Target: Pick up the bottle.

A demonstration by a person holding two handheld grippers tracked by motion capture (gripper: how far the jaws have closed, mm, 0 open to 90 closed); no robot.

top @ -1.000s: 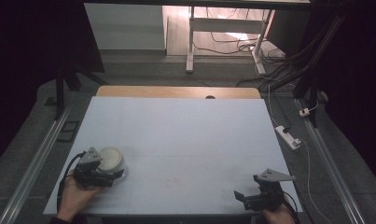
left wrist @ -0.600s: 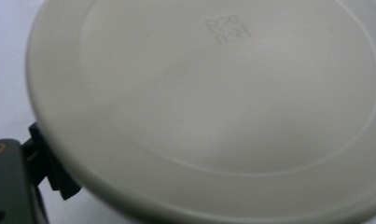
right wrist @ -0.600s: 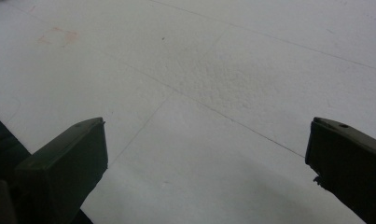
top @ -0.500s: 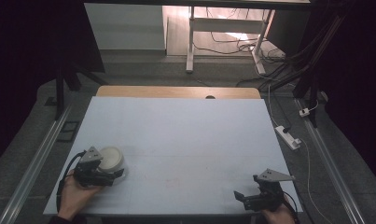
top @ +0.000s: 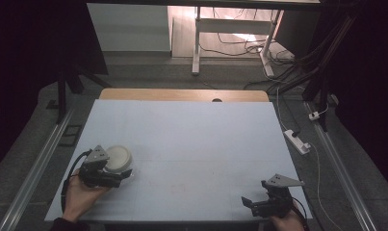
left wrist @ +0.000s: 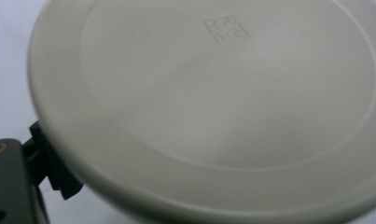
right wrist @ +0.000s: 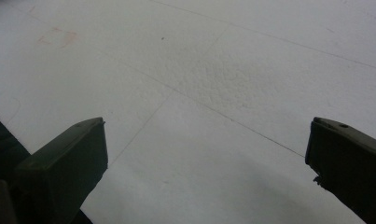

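Right gripper (top: 253,204) at near right table edge, jaws spread wide, nothing between, bare white surface ahead. Left gripper (top: 124,174) at near left, held in hand (top: 81,195), jaws clamped on near rim of plate (top: 118,158). Plate round, off-white, matte, shallow, upside down: raised ring and small embossed square mark on underside in left gripper view. Plate sits at near-left part of white table (top: 196,144). Wooden strip (top: 182,95) along far edge.
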